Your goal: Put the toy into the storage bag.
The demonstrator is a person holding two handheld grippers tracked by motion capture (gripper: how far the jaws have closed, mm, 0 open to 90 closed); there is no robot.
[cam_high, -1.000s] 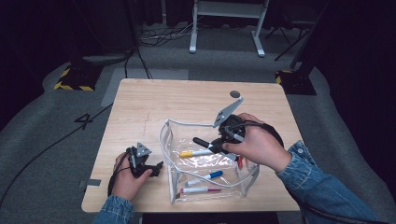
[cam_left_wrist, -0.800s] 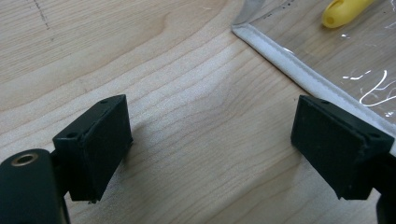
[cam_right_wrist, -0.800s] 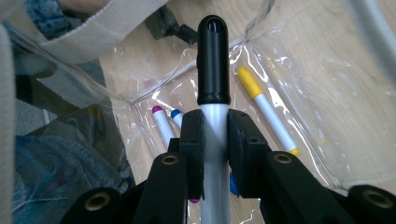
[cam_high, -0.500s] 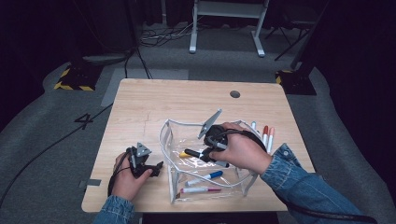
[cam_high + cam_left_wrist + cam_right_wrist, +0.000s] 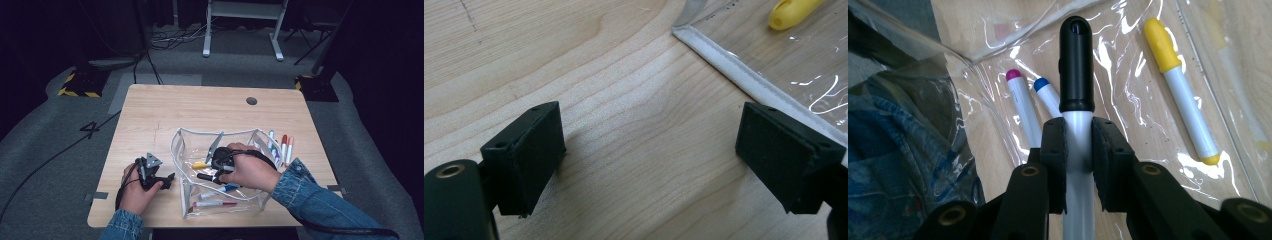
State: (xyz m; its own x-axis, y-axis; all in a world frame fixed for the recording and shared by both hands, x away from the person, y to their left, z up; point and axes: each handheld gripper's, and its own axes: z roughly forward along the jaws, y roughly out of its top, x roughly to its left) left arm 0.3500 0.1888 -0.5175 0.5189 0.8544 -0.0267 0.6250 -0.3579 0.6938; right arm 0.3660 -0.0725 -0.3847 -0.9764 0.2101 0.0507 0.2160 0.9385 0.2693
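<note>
The black-capped marker [image 5: 1076, 90] is light, stiff and smooth, likely to slip or swivel unless pinched mid-barrel; the right hand-held gripper [image 5: 1078, 150] clamps its white barrel just below the cap, inside the clear pouch [image 5: 182, 150], above the yellow-capped marker [image 5: 1178, 85]; the right hand [image 5: 250, 172] reaches leftward into the pouch; the left hand-held gripper [image 5: 649, 150] rests on the table [image 5: 624, 100] beside the pouch's corner, jaws wide apart, holding nothing.

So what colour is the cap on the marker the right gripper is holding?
Black cap, clearest in the right gripper view.
</note>
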